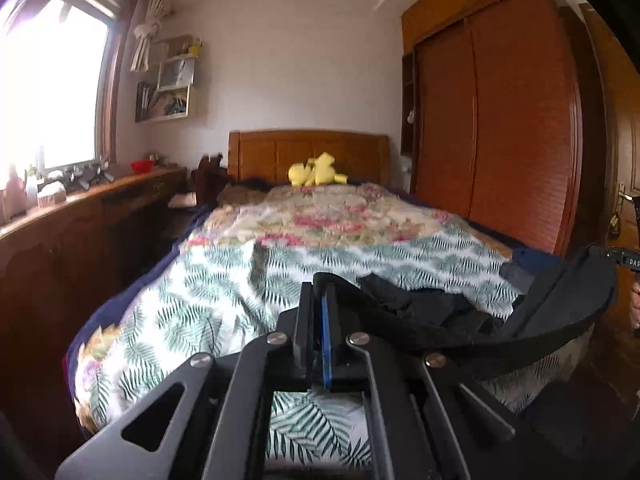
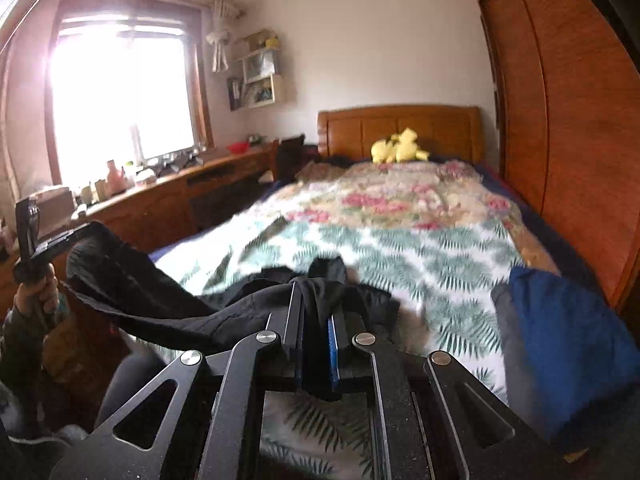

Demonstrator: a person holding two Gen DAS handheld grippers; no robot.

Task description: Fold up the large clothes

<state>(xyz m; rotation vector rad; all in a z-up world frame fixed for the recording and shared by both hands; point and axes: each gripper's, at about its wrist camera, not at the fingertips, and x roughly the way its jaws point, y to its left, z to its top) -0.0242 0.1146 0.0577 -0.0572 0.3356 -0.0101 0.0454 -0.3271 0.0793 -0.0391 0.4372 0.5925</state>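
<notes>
A large black garment (image 1: 560,304) hangs stretched in the air between my two grippers, above the foot of the bed. My left gripper (image 1: 320,292) is shut on one edge of it, and the cloth runs off to the right towards the right gripper (image 1: 624,260). In the right wrist view my right gripper (image 2: 316,304) is shut on a bunched fold of the black garment (image 2: 160,296). The cloth sags leftward to the left gripper (image 2: 28,232), held up by a hand (image 2: 40,292). The rest of the garment lies crumpled on the bed cover (image 1: 420,304).
The bed (image 1: 240,280) has a fern and flower patterned cover, and a yellow plush toy (image 1: 316,172) sits by the headboard. A blue garment (image 2: 560,340) lies on the bed's right side. A wooden wardrobe (image 1: 500,120) stands on the right. A cluttered wooden counter (image 1: 80,208) runs under the window.
</notes>
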